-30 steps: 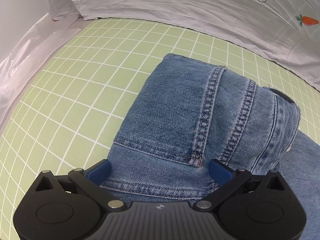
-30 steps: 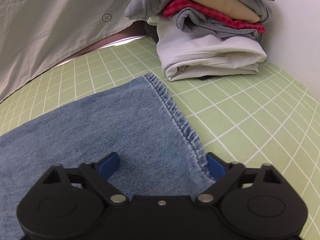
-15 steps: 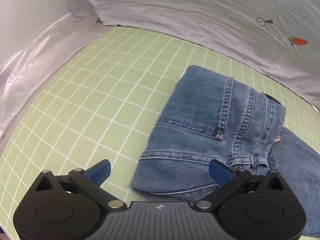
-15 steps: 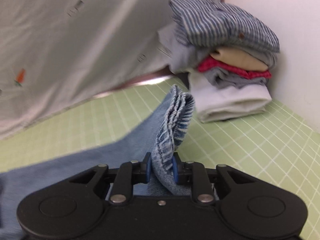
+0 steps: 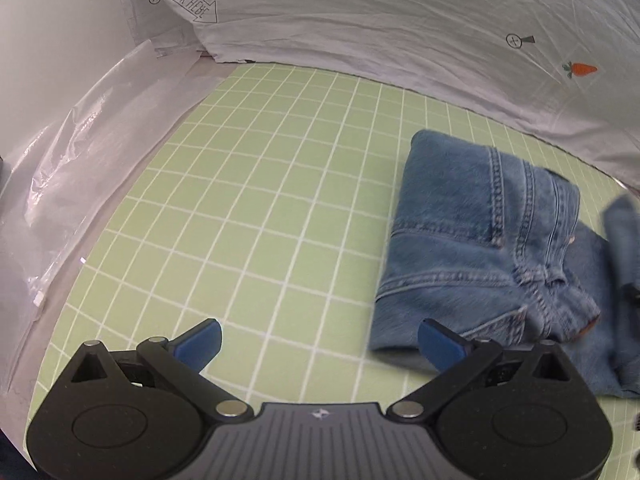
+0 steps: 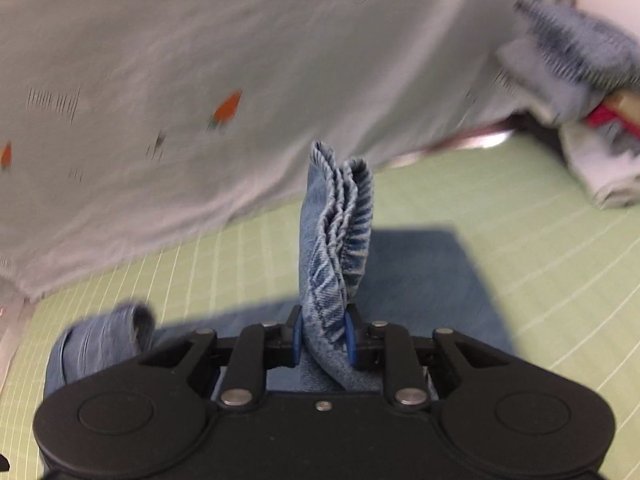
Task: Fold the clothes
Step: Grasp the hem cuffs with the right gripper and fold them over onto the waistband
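Observation:
Blue jeans lie on the green grid mat, their waist end folded over, to the right in the left wrist view. My left gripper is open above the bare mat, left of the jeans; its right finger overlaps the jeans' near edge. In the right wrist view my right gripper is shut on the bunched hem of a jeans leg, which stands up between the fingers. The rest of that leg trails flat on the mat behind, and the folded waist end shows at lower left.
A white printed sheet hangs along the back of the mat. Clear plastic covers the left side. A stack of folded clothes, blurred, sits at the mat's far right corner against a white wall.
My left gripper pulled back and left off the jeans' waist, staying open. My right gripper shut on the leg hem, lifted it and swung it left toward the waist end.

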A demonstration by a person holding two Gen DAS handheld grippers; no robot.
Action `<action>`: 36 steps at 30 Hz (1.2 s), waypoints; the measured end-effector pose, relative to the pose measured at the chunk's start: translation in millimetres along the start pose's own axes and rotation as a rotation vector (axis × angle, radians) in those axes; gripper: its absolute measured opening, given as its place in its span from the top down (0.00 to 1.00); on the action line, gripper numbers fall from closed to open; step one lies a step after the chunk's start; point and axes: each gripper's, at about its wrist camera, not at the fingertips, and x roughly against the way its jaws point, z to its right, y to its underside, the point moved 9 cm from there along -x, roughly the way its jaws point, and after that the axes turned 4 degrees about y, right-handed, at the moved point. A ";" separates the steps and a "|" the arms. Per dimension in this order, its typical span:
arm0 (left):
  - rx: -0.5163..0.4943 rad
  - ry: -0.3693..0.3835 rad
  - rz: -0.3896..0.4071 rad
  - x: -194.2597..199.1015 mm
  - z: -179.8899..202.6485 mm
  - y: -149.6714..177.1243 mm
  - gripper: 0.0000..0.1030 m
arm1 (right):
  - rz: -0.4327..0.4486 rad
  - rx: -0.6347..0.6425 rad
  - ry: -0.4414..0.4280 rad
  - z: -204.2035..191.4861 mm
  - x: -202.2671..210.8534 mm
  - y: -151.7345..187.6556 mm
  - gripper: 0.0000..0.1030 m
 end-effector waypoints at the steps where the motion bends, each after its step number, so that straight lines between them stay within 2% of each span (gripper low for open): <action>1: -0.002 0.006 -0.007 -1.1 -4.1 2.9 0.00 | -0.021 0.002 -0.005 -12.1 -4.9 10.3 0.76; 5: -0.007 0.022 -0.011 -3.5 -14.9 3.6 0.00 | -0.103 0.012 -0.026 -60.7 -24.0 51.3 0.73; 6: -0.005 0.027 -0.008 -3.4 -16.4 1.9 0.00 | -0.112 0.014 -0.029 -65.8 -23.4 51.3 0.73; 8: 0.007 0.039 0.001 -2.2 -18.5 -1.2 0.00 | -0.094 -0.007 -0.048 -65.9 -11.9 37.8 0.68; 11: 0.022 0.056 0.011 -1.6 -20.7 -3.3 0.00 | -0.012 -0.062 -0.047 -54.9 10.7 14.1 0.59; 13: 0.021 0.057 0.009 -3.9 -19.9 -1.0 0.00 | 0.038 -0.099 -0.009 -39.2 21.1 1.1 0.59; 15: 0.018 0.056 -0.002 -7.0 -18.9 1.8 0.00 | 0.042 -0.104 0.079 -19.2 19.0 -0.4 0.59; 18: 0.007 0.061 -0.016 -9.0 -16.1 5.0 0.00 | -0.029 -0.050 0.182 -0.6 3.5 14.0 0.60; 21: -0.010 0.057 -0.018 -8.0 -12.1 7.0 0.00 | -0.066 -0.016 0.160 -9.8 2.1 34.5 0.59; 25: -0.030 0.049 -0.024 -5.9 -9.7 12.1 0.00 | -0.117 0.084 0.105 -50.4 -1.2 71.1 0.56; 28: -0.030 0.040 -0.026 -3.0 -10.0 17.0 0.00 | -0.073 0.258 0.175 -75.9 2.0 86.2 0.55; 30: -0.022 0.034 -0.034 -2.4 -10.2 21.0 0.00 | -0.075 0.297 0.185 -79.3 4.4 86.3 0.53; 31: -0.018 0.031 -0.038 -2.4 -10.2 22.9 0.00 | -0.080 0.309 0.186 -79.8 5.5 85.6 0.51; 33: -0.012 0.029 -0.046 -2.4 -7.0 27.0 0.00 | -0.096 0.297 0.202 -72.9 6.7 84.4 0.29; 35: -0.009 0.028 -0.053 -2.1 -2.8 31.0 0.00 | -0.114 0.279 0.199 -64.5 9.0 85.4 0.21; 36: -0.007 0.030 -0.056 -1.9 0.1 32.8 0.00 | -0.118 0.266 0.185 -60.9 11.6 86.7 0.21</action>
